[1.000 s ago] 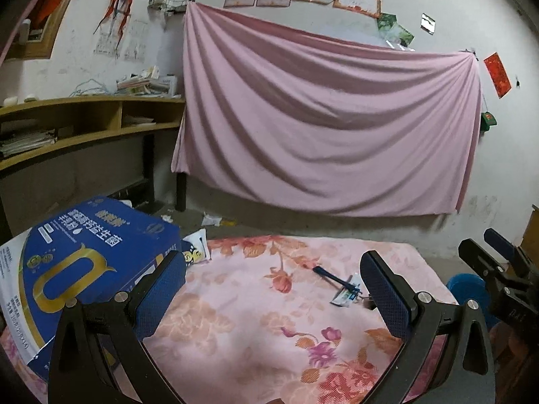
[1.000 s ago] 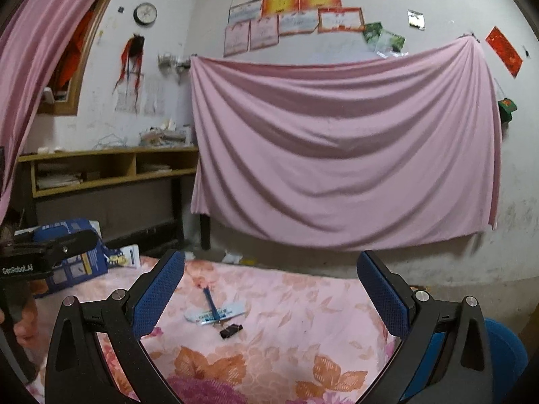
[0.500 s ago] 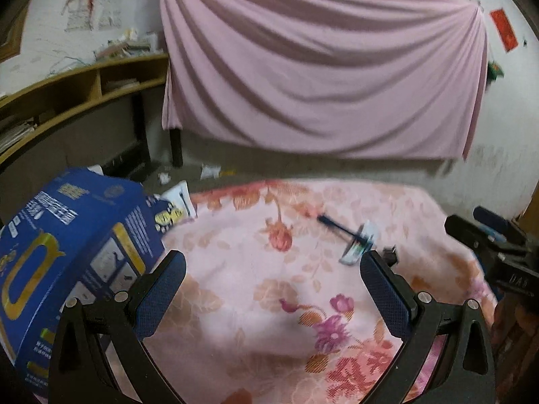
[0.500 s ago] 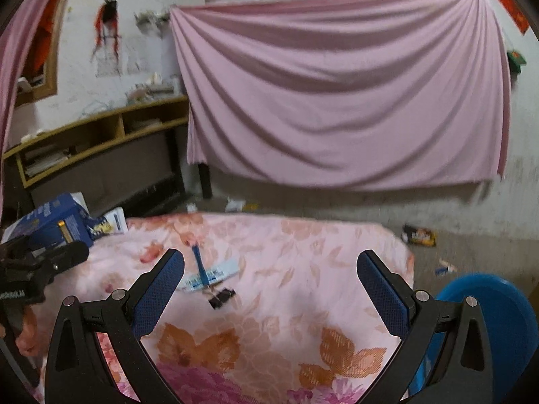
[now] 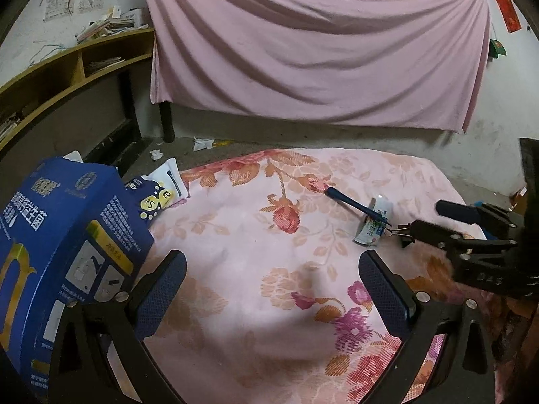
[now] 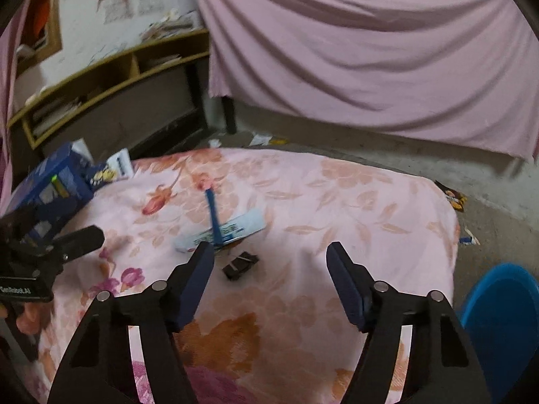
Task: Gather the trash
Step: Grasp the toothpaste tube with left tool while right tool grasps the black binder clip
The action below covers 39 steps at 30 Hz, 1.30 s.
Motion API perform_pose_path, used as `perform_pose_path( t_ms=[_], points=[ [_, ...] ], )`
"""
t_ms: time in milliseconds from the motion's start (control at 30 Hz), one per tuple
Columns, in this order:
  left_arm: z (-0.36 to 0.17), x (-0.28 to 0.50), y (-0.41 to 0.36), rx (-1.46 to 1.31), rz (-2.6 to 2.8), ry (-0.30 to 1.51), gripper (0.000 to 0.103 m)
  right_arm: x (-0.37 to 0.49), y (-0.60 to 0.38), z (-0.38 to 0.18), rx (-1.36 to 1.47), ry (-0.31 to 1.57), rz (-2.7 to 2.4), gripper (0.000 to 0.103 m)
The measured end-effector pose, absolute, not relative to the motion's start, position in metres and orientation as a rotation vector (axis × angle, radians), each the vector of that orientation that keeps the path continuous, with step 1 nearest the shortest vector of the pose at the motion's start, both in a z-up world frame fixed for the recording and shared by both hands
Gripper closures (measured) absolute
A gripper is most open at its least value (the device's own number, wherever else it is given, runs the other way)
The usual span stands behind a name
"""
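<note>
Right gripper (image 6: 269,262) over the floral cloth (image 6: 303,202) on the table; jaws have just been narrowing, now half-wide, nothing between the pads. Trash sits just ahead of its left pad: white wrapper (image 6: 232,227) with a blue stick (image 6: 213,215) lying across it, and a black binder clip (image 6: 240,264) beside them.

Left gripper (image 5: 269,279): jaws wide, empty, well apart from the trash.

Only the right view shows the blue bin (image 6: 502,320) at the table's right edge and litter on the floor. Only the left view shows the blue box (image 5: 60,235) up close, with a white packet (image 5: 161,192) behind it.

Box print unreadable; right view is motion-blurred.

Room: pink sheet (image 5: 320,40) hung on the wall, wooden shelf (image 5: 67,67) at left, concrete floor.
</note>
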<state>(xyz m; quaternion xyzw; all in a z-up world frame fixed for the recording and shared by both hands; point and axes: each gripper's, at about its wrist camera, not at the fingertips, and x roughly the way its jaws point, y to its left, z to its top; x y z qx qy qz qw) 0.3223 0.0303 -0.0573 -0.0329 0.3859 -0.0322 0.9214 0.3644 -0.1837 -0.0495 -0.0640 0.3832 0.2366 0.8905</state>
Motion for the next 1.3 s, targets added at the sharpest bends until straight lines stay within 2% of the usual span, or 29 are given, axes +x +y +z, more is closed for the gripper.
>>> perform_pose_path(
  t_ms=[133, 200, 267, 333, 367, 400, 500, 600, 700, 867, 1000, 1067, 1100, 1133, 1300],
  points=[
    [-0.060, 0.326, 0.028, -0.063, -0.081, 0.807, 0.003, 0.375, -0.175, -0.061, -0.166, 0.866, 0.524, 0.050],
    [-0.061, 0.330, 0.025, -0.058, -0.094, 0.813, 0.003, 0.380, -0.172, -0.067, -0.171, 0.906, 0.542, 0.052],
    [-0.061, 0.334, 0.022, -0.058, -0.126, 0.819, 0.003, 0.383, -0.169, -0.071, -0.174, 0.934, 0.559, 0.061],
    [-0.061, 0.339, 0.017, -0.060, -0.167, 0.821, 0.013, 0.386, -0.169, -0.074, -0.171, 0.957, 0.576, 0.070],
    [-0.061, 0.342, 0.014, -0.055, -0.187, 0.826, 0.015, 0.386, -0.169, -0.074, -0.168, 0.958, 0.577, 0.077],
    [-0.061, 0.345, 0.011, -0.045, -0.206, 0.830, 0.017, 0.386, -0.171, -0.074, -0.161, 0.959, 0.574, 0.078],
    [-0.063, 0.351, 0.000, -0.005, -0.248, 0.843, 0.018, 0.387, -0.176, -0.073, -0.137, 0.958, 0.571, 0.078],
    [-0.068, 0.362, -0.010, 0.031, -0.302, 0.872, 0.039, 0.384, -0.183, -0.071, -0.137, 0.955, 0.550, 0.078],
    [-0.076, 0.375, -0.018, 0.032, -0.342, 0.918, 0.048, 0.379, -0.195, -0.068, -0.134, 0.947, 0.520, 0.078],
    [-0.084, 0.390, -0.036, 0.054, -0.395, 0.961, 0.050, 0.377, -0.219, -0.062, -0.070, 0.932, 0.486, 0.078],
    [-0.089, 0.397, -0.056, 0.147, -0.412, 0.976, 0.069, 0.380, -0.228, -0.062, -0.027, 0.938, 0.488, 0.078],
    [-0.090, 0.396, -0.059, 0.165, -0.412, 0.978, 0.074, 0.379, -0.230, -0.061, -0.019, 0.935, 0.488, 0.078],
    [-0.091, 0.396, -0.060, 0.166, -0.411, 0.981, 0.081, 0.379, -0.230, -0.061, -0.018, 0.934, 0.489, 0.078],
    [-0.092, 0.395, -0.061, 0.167, -0.409, 0.985, 0.084, 0.378, -0.231, -0.061, -0.019, 0.933, 0.490, 0.078],
    [-0.091, 0.387, -0.063, 0.152, -0.405, 0.993, 0.085, 0.373, -0.227, -0.061, -0.038, 0.933, 0.507, 0.078]
  ],
)
